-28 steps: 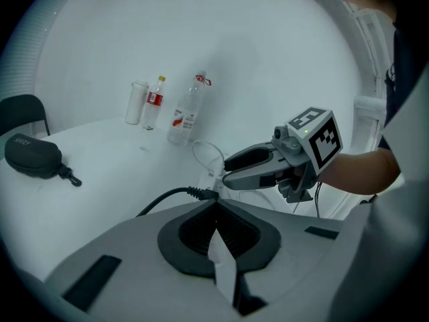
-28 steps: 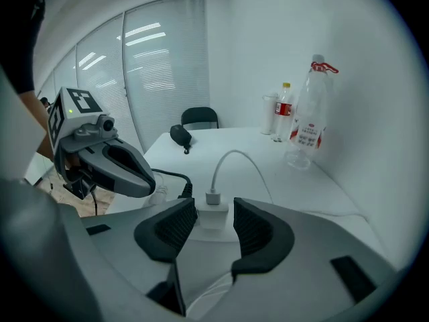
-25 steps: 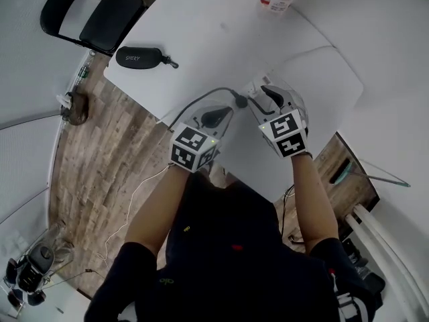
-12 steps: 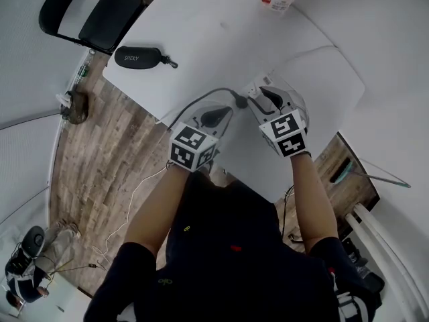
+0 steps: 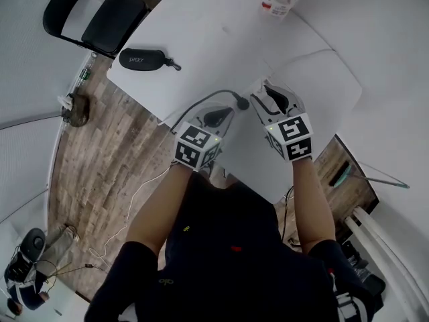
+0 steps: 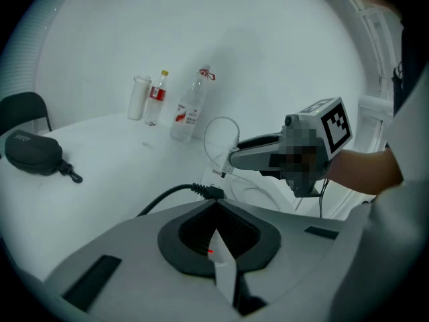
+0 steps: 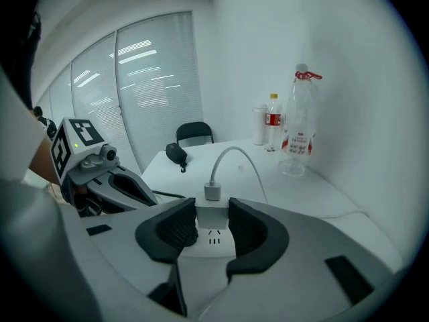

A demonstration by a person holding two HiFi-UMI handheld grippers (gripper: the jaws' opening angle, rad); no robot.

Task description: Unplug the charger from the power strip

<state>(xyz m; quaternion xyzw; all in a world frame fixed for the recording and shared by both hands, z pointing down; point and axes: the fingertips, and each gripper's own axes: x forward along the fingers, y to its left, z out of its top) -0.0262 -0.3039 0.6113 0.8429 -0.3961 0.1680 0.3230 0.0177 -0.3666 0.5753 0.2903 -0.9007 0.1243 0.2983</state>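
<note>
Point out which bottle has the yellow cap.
The shorter bottle beside the white cup; the taller clear bottle has a red neck ring.

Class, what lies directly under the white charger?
The white power strip, its socket slots showing. The right gripper, whose jaws have just been closing on the charger, covers the rest of the strip.

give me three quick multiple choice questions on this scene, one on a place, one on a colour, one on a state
1. The black case lies: A on the table, B on the chair, C on the floor.
2. The cable entering the charger is: A black, B white, C red.
3. The right claw is: A open and empty, B shut on nothing, C shut on the charger.

Key: A, it rests on the white tabletop; B, it loops off white; C, its jaws, just closing in, pinch the charger between them.
</note>
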